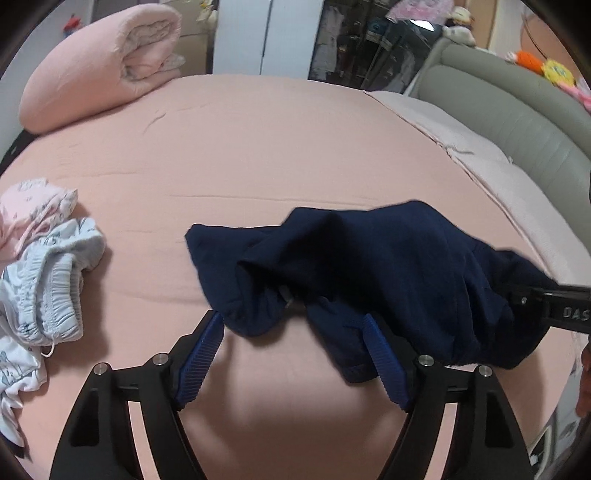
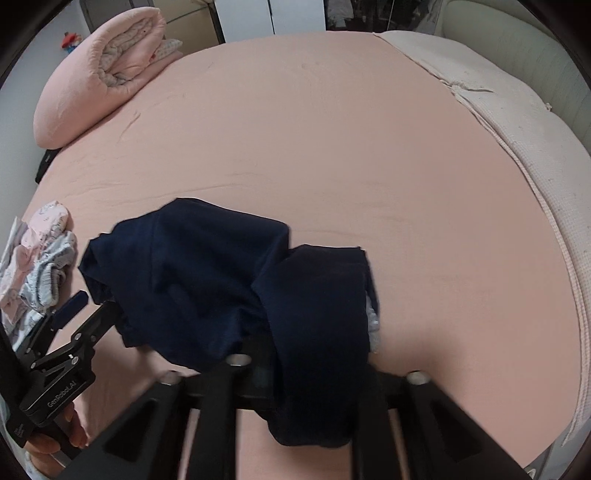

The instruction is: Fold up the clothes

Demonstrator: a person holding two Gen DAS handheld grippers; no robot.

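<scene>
Soft, even indoor light falls across the pink bed sheet (image 1: 258,147) in both wrist views, bright enough to show its creases without glare. A diffuse shadow pools on the sheet beneath the navy garment (image 1: 388,266), whose folds sink to near black and lose detail, most of all in the right wrist view (image 2: 221,280). Fisheye distortion bows the bed into a dome and bends the headboard (image 1: 517,122); dark vignetting rims every corner. A pale reflection glints on the dark glass (image 1: 421,26) behind the bed. Focus softens toward the frame edges.
</scene>
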